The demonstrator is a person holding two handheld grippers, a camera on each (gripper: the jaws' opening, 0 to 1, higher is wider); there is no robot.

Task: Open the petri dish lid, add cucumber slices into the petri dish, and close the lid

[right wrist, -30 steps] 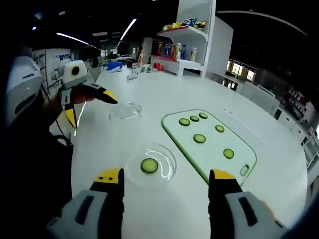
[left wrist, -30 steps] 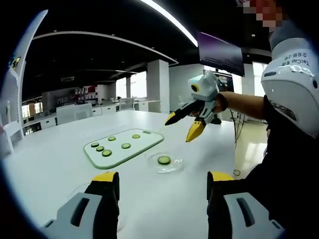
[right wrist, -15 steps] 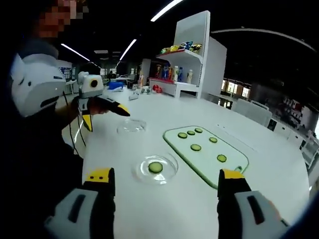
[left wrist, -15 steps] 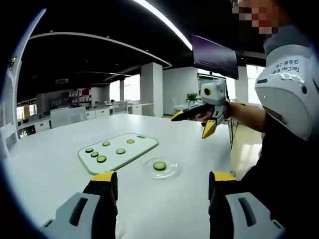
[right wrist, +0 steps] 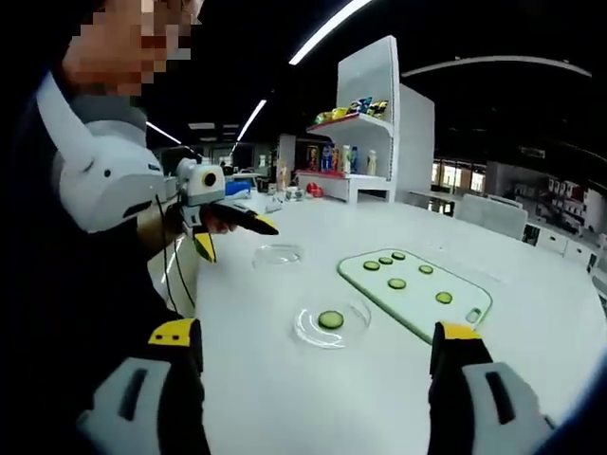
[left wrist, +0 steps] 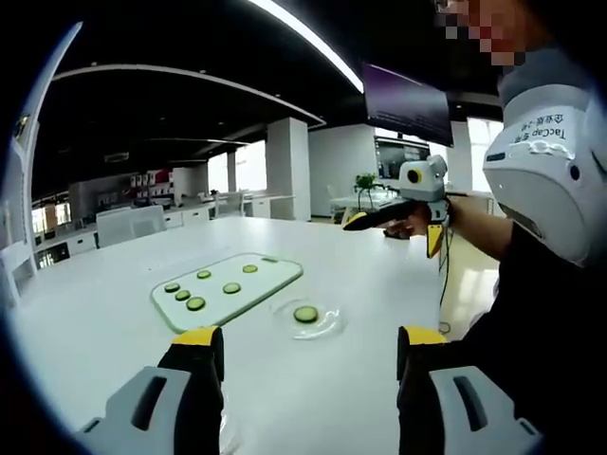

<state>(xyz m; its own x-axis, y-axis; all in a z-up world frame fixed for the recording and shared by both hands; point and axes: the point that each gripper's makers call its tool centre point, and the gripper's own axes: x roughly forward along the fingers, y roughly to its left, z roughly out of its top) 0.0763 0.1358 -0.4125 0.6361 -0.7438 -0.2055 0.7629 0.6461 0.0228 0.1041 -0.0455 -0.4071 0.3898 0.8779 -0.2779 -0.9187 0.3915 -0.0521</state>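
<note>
Right gripper view: the petri dish [right wrist: 331,324] lies ahead between wide-open, empty jaws, holding one cucumber slice [right wrist: 330,319]; its lid [right wrist: 277,254] rests apart (closing remains). Left gripper [right wrist: 230,233] empty, jaws spread.

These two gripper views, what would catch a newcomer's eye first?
Probably the open petri dish mid-table, with one cucumber slice in it. Its clear lid lies apart, beyond it. Beside the dish, a pale green cutting board carries five more slices, and both grippers hang open above the table.
</note>
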